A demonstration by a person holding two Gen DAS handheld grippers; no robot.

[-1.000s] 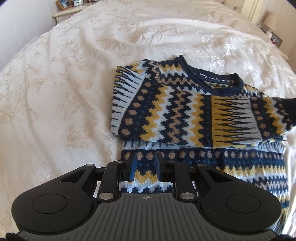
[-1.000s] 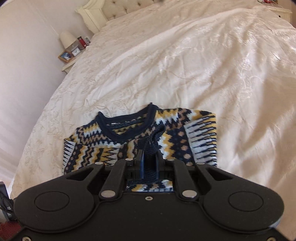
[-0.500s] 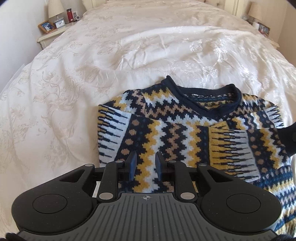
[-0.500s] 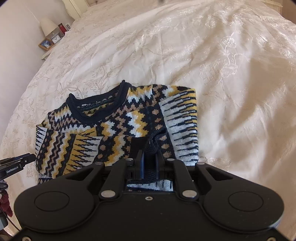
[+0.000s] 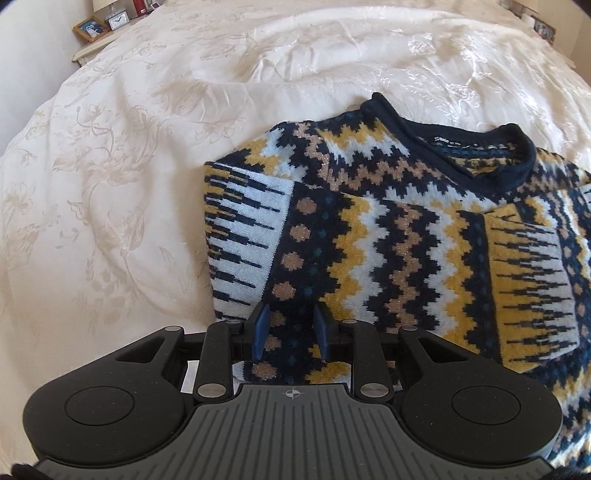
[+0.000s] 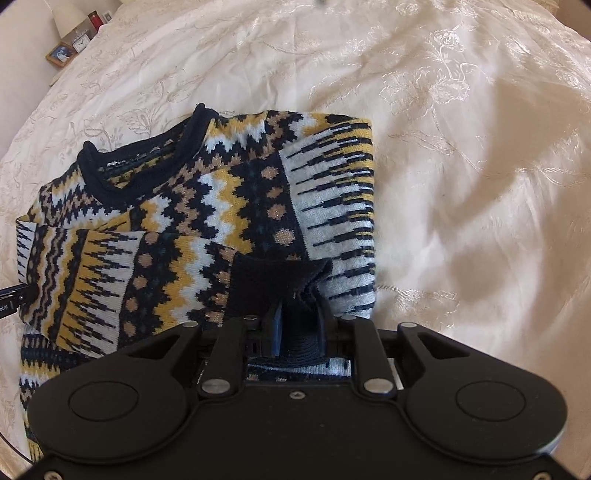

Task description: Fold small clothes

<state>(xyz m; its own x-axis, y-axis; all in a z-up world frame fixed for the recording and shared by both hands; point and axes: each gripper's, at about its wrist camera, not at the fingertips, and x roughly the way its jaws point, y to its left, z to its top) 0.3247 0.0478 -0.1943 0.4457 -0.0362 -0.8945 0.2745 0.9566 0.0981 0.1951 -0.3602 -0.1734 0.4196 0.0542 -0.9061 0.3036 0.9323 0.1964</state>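
Sweater (image 5: pixel 388 236), patterned navy/yellow/white knit, lies on cream bedspread (image 5: pixel 110 166) w/ both sleeves folded across the chest. Navy collar (image 5: pixel 454 147) points away from both claws, label visible inside.

Left gripper (image 5: pixel 290 332): fingers parted to a moderate gap, nothing pinched betw. them. Blue pads (image 5: pixel 260 328) hang over the folded sleeve; knit shows straight through the gap. Can't tell if the tips touch the fabric. Sweater spreads ahead of this claw & off to its right; its left edge sits just left of the left finger, bare bedspread beyond.

Right gripper (image 6: pixel 297 328): fingers drawn in close, clamped on navy ribbed cuff (image 6: pixel 273 284) of the sleeve. Cuff bunches up betw. the pads and fans out just ahead of the tips, resting on top of the folded layers. Rest of the sweater lies ahead & to the left of this claw; bare bedspread to its right. Black bit of the other tool pokes in at the far left edge of the right wrist view.

Bedside table (image 5: pixel 88 48) w/ photo frame (image 5: pixel 90 29) & small clock (image 5: pixel 119 23) sits far ahead-left of the left claw, beyond the bed edge.
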